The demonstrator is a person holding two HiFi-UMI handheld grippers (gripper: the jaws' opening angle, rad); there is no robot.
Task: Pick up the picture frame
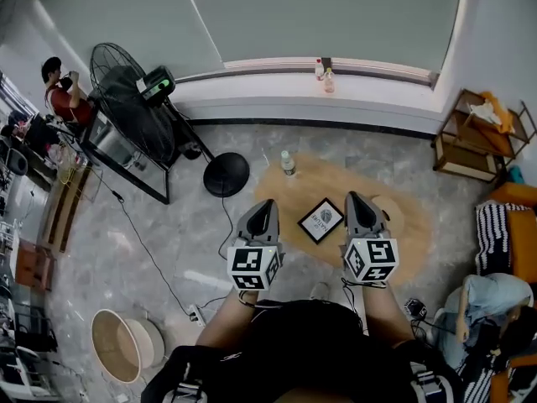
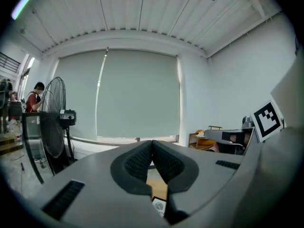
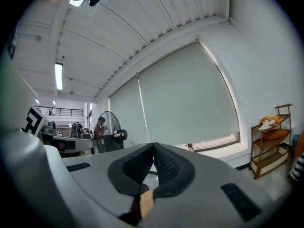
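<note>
Picture frame (image 1: 320,220) lay flat on the round wooden surface (image 1: 411,243), dark border, pale print facing up, turned cornerwise to the person. Nothing gripped it. Left tongs (image 1: 267,205) hung just left of it and right tongs (image 1: 353,198) just right, both above the surface, frame between them. Left tongs (image 2: 152,144): ribbed pads pressed together at the tips, nothing between; a corner of the frame (image 2: 159,206) showed below them. Right tongs (image 3: 153,147): also closed tip to tip, empty. A small bottle (image 1: 288,163) stood at the far edge of the surface, apart from the frame.

Step, as a judgement: frame down, both tongs poised beside it, shut. That fits a hover ahead of a grab or a frame laid back down after a lift; can't tell which. Any grab from here would need one pair of tongs opened, dropped to a frame edge and closed over the thin border, which is awkward since it lay flat.
</note>
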